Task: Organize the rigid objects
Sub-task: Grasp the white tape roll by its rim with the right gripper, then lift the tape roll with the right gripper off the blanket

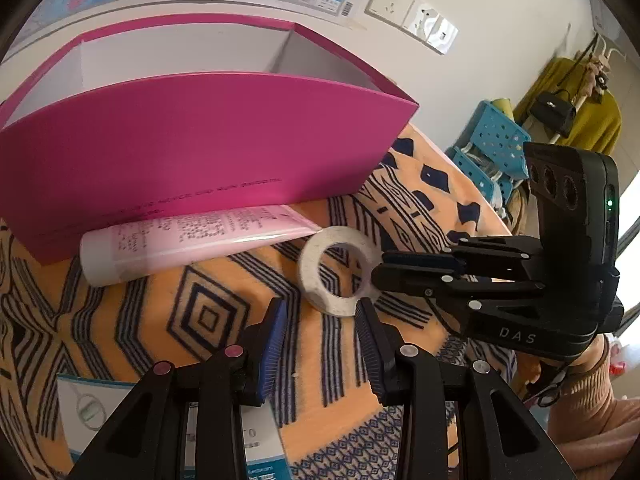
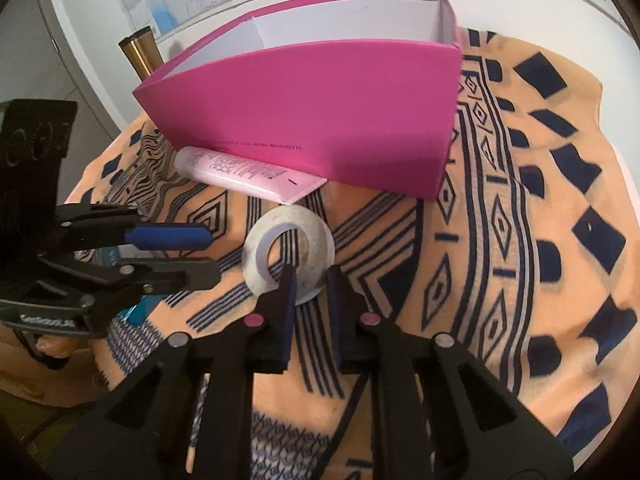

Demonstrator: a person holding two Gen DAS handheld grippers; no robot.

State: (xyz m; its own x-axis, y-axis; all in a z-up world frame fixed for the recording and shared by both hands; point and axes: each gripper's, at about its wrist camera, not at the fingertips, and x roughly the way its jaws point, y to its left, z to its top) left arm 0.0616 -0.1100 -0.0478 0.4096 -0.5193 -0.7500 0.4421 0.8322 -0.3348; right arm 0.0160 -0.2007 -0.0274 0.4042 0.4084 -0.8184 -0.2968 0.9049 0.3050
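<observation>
A white tape ring is tilted up off the patterned cloth; in the right wrist view it sits between my right gripper's fingertips. My right gripper is shut on its near edge; in the left wrist view it comes in from the right. My left gripper is open and empty, just in front of the ring; it shows at the left of the right wrist view. A pink open box stands behind, also seen in the right wrist view. A pink tube lies against its front.
A white and blue carton lies under my left gripper. A brass cylinder stands behind the box's left corner. Blue perforated baskets stand beyond the table's right edge. The orange patterned cloth covers the table.
</observation>
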